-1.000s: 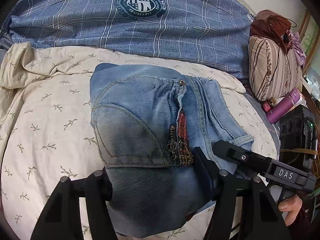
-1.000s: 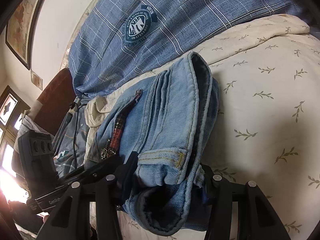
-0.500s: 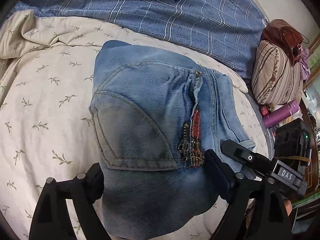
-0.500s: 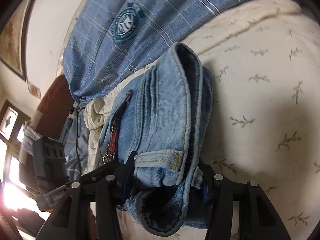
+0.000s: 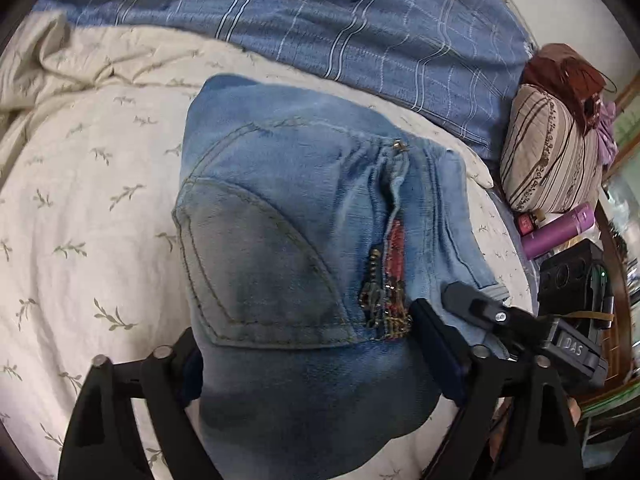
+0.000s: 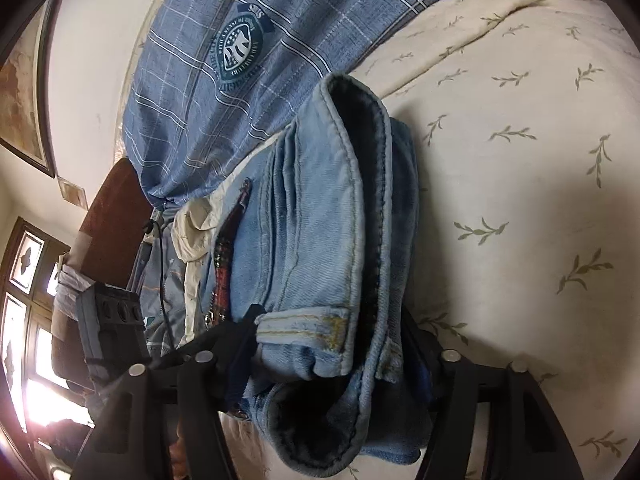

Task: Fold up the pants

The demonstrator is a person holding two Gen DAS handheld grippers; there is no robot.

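Denim jeans (image 5: 288, 240), faded, thickly folded, lie on my leaf-print quilt (image 5: 80, 220); left gripper (image 5: 304, 360) and right gripper (image 6: 332, 356) both clamp the bundle.

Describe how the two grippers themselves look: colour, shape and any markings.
Both are matte black plastic. The left gripper and right gripper each have two angular fingers with round silver bolt heads and dark blue pads inside. In the left view, white letters "DAS" mark the right gripper's body. No sleeves show.

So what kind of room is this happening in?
Most likely a bedroom: the jeans lie on a bed's leaf-print sheet, with a blue plaid blanket behind and a striped pillow alongside.
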